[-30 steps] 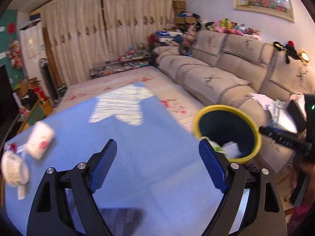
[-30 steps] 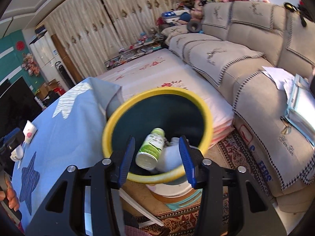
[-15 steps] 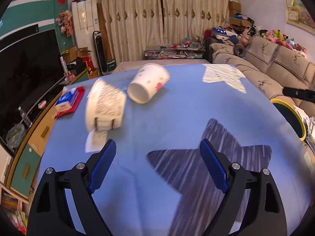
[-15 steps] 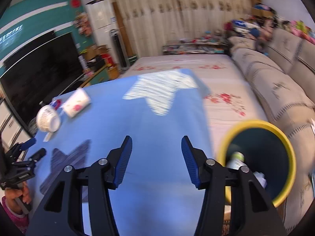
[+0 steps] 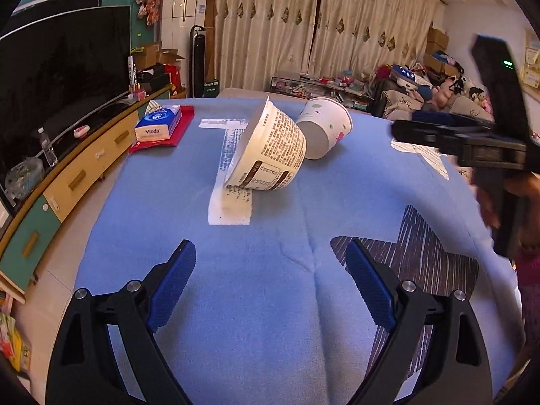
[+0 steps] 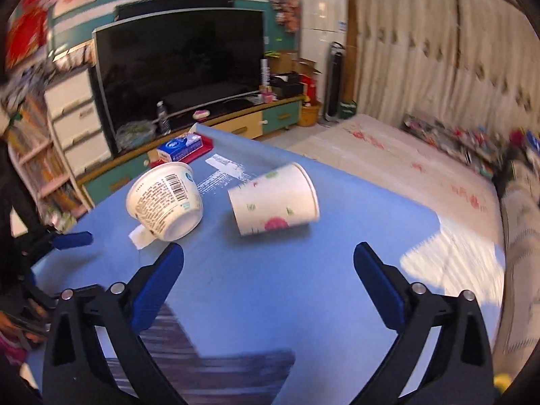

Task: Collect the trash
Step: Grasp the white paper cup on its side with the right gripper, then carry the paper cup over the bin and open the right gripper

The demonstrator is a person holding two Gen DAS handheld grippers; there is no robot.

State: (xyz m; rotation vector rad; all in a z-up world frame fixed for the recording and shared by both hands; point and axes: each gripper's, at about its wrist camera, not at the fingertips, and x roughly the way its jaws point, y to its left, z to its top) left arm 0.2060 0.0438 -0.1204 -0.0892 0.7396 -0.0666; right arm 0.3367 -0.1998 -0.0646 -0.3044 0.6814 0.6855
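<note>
two grippers hang over the blue tabletop (image 5: 270, 303), both spread wide with nothing between the pads. the right gripper (image 6: 268, 266), whose jaws have just been opening, faces the paper cup (image 6: 275, 199), likely sizing it up. the left gripper (image 5: 270, 266) points at the noodle tub (image 5: 270, 148), tipped on its side just left of the cup, its peeled lid (image 5: 231, 168) trailing beneath it.

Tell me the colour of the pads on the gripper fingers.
Blue pads on black arms, clearest in the left wrist view.
</note>
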